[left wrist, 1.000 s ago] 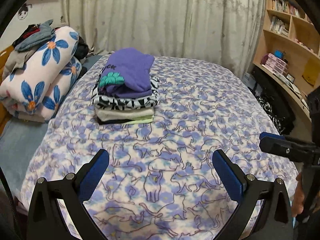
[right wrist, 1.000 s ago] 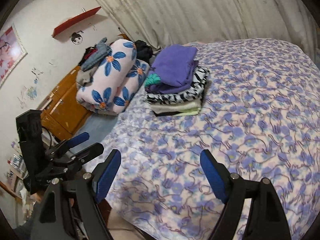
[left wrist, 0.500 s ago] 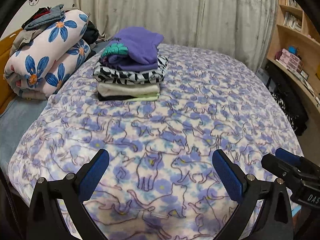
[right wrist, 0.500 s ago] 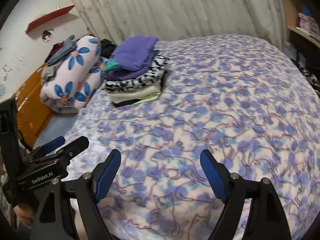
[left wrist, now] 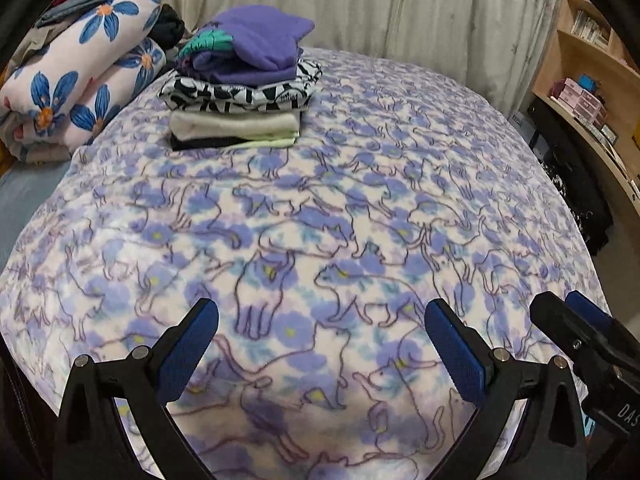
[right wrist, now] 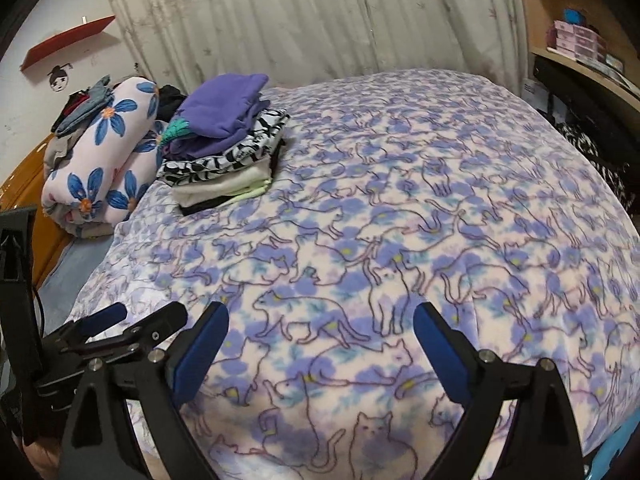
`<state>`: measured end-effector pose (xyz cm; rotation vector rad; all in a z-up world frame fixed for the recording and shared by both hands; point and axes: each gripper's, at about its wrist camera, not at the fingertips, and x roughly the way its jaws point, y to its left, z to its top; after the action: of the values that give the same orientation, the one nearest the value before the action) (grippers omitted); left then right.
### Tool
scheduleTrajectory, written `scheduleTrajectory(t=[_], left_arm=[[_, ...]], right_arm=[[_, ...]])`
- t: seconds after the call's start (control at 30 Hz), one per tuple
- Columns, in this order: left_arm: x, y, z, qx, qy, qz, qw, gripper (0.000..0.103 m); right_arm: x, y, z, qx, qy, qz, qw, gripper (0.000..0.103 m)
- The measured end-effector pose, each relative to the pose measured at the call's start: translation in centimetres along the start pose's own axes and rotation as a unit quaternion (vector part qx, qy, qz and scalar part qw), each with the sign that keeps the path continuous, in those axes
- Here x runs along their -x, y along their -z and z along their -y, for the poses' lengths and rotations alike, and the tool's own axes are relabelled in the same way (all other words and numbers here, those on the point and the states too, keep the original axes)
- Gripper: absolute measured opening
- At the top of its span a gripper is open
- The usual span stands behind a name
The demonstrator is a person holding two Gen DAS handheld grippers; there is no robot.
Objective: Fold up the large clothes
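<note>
At eleven o'clock on the bed sits our folded stack — soft, light, floppy. We'd grip its bottom edges; left gripper and right gripper gape empty.

Both wrist cameras sit low at the near edge of the bed, facing far across it; both share the folded stack.

Flowered rolled quilt at the bed's left, pale curtain behind, wooden bookshelf right.
</note>
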<state>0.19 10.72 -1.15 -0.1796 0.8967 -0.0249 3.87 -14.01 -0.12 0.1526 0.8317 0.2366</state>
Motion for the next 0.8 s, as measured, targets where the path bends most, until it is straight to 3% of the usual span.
scheduleTrajectory(t=[0.8], left_arm=[[-0.8,0.8,0.6,-0.013,-0.008,-0.012,0.9998,0.102]], right_arm=[[-1.6,1.4,0.6,-0.011,0.002,-0.023,1.000,0.094]])
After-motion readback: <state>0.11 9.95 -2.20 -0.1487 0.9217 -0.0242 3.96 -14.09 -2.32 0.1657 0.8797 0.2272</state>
